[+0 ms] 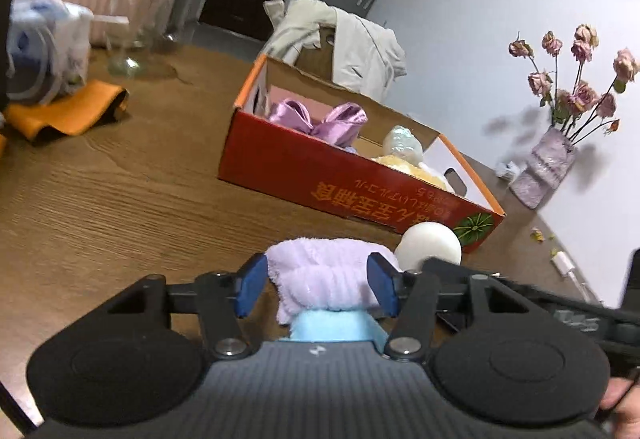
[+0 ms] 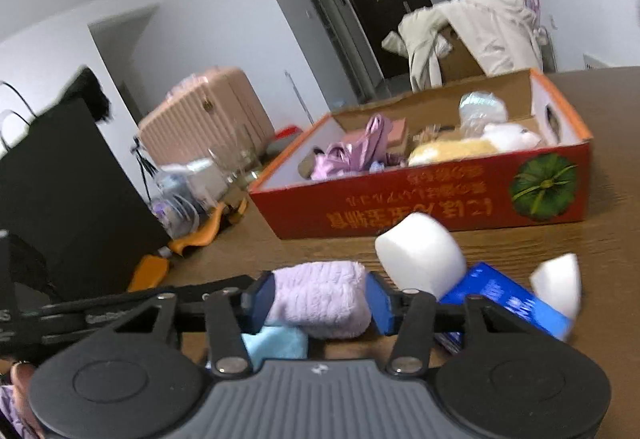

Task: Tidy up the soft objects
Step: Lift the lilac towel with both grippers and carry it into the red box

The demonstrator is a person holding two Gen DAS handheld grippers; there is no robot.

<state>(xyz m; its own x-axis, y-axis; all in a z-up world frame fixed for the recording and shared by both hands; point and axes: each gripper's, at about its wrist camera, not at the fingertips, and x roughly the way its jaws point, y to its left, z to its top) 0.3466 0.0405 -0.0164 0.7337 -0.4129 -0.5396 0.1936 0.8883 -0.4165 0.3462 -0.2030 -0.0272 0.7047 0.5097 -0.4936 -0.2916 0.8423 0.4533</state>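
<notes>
A rolled lilac towel (image 1: 324,271) lies on the wooden table (image 1: 120,199), on top of a light blue cloth (image 1: 336,327). My left gripper (image 1: 318,289) is shut on the towel, with a blue pad against each side of it. In the right wrist view the same lilac towel (image 2: 320,295) fills the gap of my right gripper (image 2: 320,303), whose pads press on it too. The light blue cloth (image 2: 276,345) shows beneath. Behind stands a red cardboard box (image 1: 320,175) holding a purple satin bow (image 1: 320,119) and a yellow plush (image 2: 452,151).
White foam pieces (image 2: 420,255) (image 2: 560,287) and a blue packet (image 2: 504,295) lie just right of the towel, in front of the box (image 2: 420,207). A vase of dried roses (image 1: 548,163) stands at the far right. An orange cloth (image 1: 68,111) and a glass vase (image 1: 132,39) are at the left.
</notes>
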